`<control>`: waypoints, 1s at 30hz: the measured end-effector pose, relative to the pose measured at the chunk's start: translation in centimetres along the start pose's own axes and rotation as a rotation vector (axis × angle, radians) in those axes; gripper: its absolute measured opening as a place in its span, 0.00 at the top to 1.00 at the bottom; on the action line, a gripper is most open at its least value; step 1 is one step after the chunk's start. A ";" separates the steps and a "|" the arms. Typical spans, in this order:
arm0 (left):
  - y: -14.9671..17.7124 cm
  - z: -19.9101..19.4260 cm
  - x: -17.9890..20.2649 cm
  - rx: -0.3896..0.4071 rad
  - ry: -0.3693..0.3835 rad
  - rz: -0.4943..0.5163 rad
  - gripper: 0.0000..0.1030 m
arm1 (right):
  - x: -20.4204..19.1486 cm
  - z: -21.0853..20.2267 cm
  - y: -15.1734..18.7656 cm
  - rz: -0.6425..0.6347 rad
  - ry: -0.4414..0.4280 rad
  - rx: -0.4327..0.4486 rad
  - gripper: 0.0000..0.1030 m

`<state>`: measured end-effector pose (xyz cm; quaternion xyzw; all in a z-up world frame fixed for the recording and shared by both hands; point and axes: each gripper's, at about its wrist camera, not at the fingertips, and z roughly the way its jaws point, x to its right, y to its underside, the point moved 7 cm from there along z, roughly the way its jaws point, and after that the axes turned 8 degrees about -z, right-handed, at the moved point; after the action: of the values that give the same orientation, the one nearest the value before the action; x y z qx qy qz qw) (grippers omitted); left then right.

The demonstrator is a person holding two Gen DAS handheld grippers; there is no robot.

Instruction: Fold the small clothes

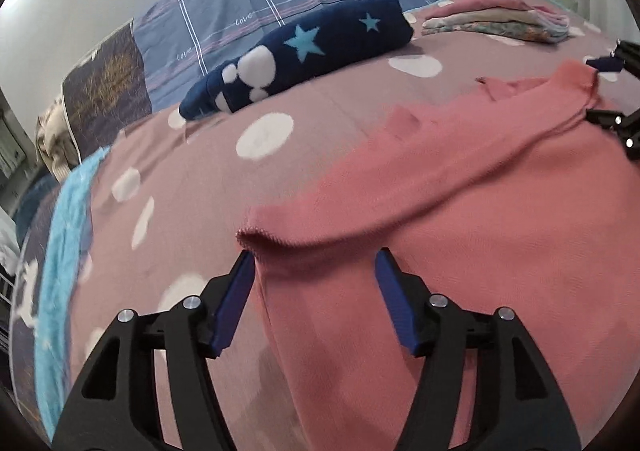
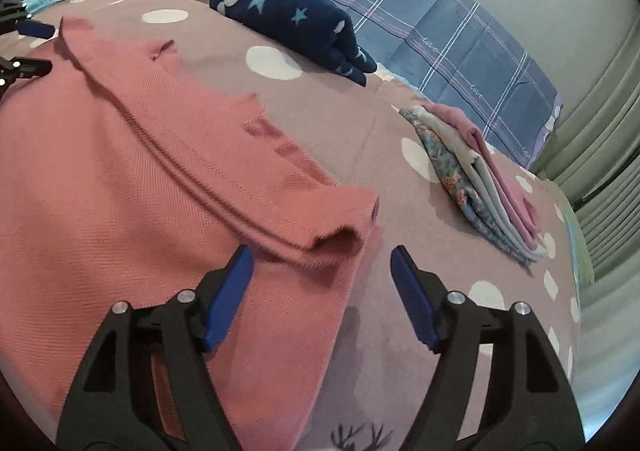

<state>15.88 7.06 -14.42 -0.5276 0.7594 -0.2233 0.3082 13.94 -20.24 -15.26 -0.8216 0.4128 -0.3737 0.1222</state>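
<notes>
Left gripper (image 1: 314,257) and right gripper (image 2: 322,255): black plastic frames with triangular cut-outs, silver round-headed screws at the pivots, and flat blue pads (image 1: 236,299) lining each finger.

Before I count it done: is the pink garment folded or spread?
Partly folded: the pink garment has one layer doubled over along a crease.

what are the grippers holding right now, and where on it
Nothing. Both the left gripper and the right gripper stand open, each over a corner of the pink garment, pads clear of the cloth.
</notes>
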 end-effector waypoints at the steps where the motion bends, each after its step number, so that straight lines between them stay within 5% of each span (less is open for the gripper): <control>1: -0.8 0.6 -0.2 0.003 -0.014 0.003 0.38 | 0.4 0.5 -0.3 0.009 0.001 0.007 0.27; 6: -3.3 3.2 -2.7 0.000 -0.062 -0.078 0.37 | 4.7 3.9 -3.2 0.157 0.025 0.028 0.27; 10: -3.5 3.5 -5.9 0.003 -0.060 -0.234 0.37 | 9.1 5.5 -2.9 0.469 -0.136 0.030 0.27; 14: -2.9 4.5 -7.2 -0.048 0.165 -0.426 0.37 | 10.7 5.3 -1.7 0.549 -0.181 0.051 0.27; 17: -3.2 6.3 -6.8 -0.097 0.311 -0.505 0.38 | 10.3 6.0 -1.7 0.599 -0.305 0.057 0.27; 18: -3.3 6.6 -6.5 -0.104 0.339 -0.516 0.49 | 10.0 6.3 -2.1 0.602 -0.348 0.059 0.28; 19: -3.6 7.0 -6.4 -0.105 0.362 -0.530 0.83 | 9.6 6.8 -2.4 0.601 -0.386 0.059 0.31; 20: -3.8 7.2 -6.3 -0.117 0.382 -0.547 1.00 | 9.1 7.6 -2.9 0.600 -0.429 0.048 0.43; 22: -4.3 6.1 -6.2 -0.068 0.399 -0.569 0.99 | 8.4 8.6 -3.3 0.622 -0.482 0.022 0.90; 23: -4.7 4.9 -6.4 -0.028 0.392 -0.556 0.99 | 8.3 8.7 -3.5 0.639 -0.503 0.014 0.97; 27: -5.9 0.1 -7.6 0.096 0.355 -0.497 0.98 | 9.9 3.7 -5.1 0.662 -0.489 0.201 0.97; 30: -6.1 2.2 -7.7 0.043 0.299 -0.452 0.93 | 10.9 3.3 -5.7 0.673 -0.464 0.216 0.95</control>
<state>23.45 12.14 -10.12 -0.6384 0.6545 -0.3779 0.1459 23.76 -25.36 -9.05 -0.6856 0.5781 -0.1593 0.4127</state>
